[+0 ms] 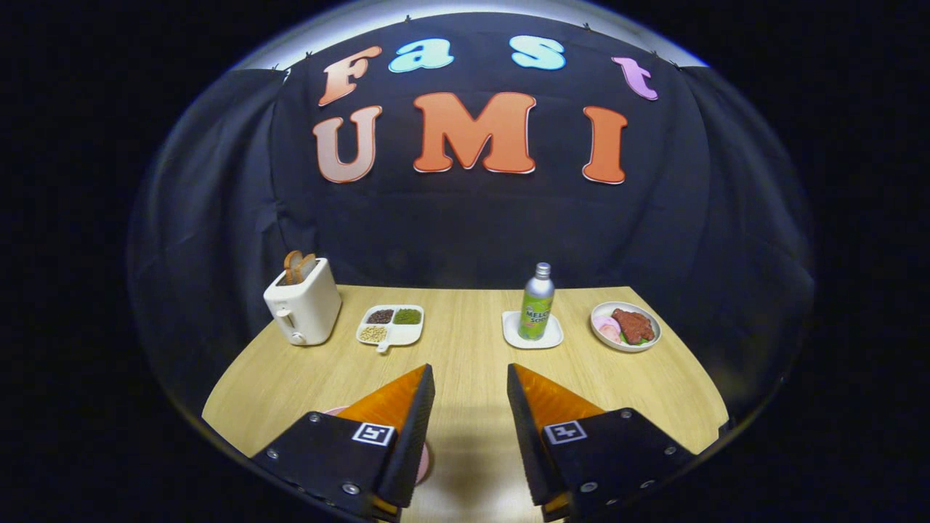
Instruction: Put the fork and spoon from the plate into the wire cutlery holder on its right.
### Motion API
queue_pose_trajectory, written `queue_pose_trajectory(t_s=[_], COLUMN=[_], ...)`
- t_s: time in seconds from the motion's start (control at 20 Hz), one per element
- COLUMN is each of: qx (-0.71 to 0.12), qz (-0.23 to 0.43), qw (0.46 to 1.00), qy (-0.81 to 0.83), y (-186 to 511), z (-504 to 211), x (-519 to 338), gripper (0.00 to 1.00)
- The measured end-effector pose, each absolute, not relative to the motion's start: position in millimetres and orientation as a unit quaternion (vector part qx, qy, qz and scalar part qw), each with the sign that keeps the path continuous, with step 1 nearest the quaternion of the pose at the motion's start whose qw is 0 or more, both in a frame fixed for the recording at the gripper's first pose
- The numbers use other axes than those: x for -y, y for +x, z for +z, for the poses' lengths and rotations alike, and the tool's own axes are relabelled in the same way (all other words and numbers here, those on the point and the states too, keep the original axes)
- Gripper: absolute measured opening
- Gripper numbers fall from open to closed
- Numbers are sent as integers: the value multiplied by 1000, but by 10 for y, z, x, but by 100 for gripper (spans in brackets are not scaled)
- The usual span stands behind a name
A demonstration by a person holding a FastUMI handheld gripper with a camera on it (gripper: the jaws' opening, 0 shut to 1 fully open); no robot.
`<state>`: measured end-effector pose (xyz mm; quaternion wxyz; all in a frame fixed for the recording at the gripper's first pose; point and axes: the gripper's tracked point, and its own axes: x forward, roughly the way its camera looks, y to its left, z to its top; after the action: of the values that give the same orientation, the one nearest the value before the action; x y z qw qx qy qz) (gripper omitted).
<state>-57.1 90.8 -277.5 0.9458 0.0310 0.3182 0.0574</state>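
The claw (471, 378) hangs above the worktop (472, 341), pointing forward and slightly down. Its two fingers (407, 407) stand parted with a clear gap between them, tips level with each other, nothing held or touched. Each finger's base carries a square marker tag on top.

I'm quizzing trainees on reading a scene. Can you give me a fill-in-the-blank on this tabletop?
1. The gripper fingers are ____, with nothing between them.
2. Slices of ____ stick out of the toaster.
3. The bottle stands on a small white ____.
4. A pink plate peeks out under the ____ finger.

Missing: open; bread; tray; left
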Motion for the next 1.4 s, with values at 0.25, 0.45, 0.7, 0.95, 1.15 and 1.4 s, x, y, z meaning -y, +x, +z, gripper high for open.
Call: queue_pose_trajectory(t_s=[0.25, 0.45, 0.7, 0.95, 1.15, 1.4], qx=[-359, -419, -479, -540, -576, -599], qz=[79, 99, 110, 117, 115, 135], qw=[928, 901, 870, 833, 809, 789], qy=[55, 49, 37, 26, 18, -17], y=[-866, -1224, -1501, -1756, -1837, -1933], z=[-3139, -3560, -3998, -4361, -4541, -4657], x=[-1558, -1948, -2279, -2464, -2547, -2612], gripper=[83, 87, 89, 88, 76, 38])
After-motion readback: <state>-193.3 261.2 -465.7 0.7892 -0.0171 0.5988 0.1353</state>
